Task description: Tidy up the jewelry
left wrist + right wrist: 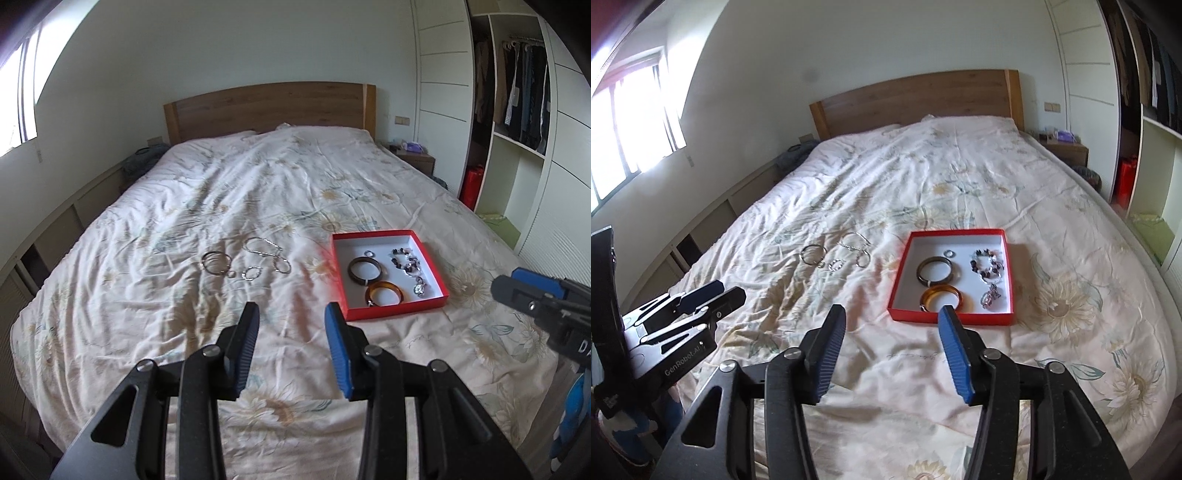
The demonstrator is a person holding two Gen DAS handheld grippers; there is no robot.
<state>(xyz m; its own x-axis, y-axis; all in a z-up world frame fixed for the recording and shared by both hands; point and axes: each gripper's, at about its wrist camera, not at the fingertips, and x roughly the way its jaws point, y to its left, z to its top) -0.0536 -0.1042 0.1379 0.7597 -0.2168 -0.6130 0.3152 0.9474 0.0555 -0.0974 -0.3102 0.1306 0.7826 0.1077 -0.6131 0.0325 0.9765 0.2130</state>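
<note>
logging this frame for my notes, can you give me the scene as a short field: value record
surface: bed with floral quilt
container: red box, white inside, open, on the quilt
in box: dark bangle, amber bangle, small ring, beaded bracelet, one more small piece near the box's right wall, too small to tell
still loose on quilt: thin bangles, silver chain, small hoops, all left of the box
left gripper: open, empty, above the quilt
right gripper: open, empty, near the box's front edge
</note>
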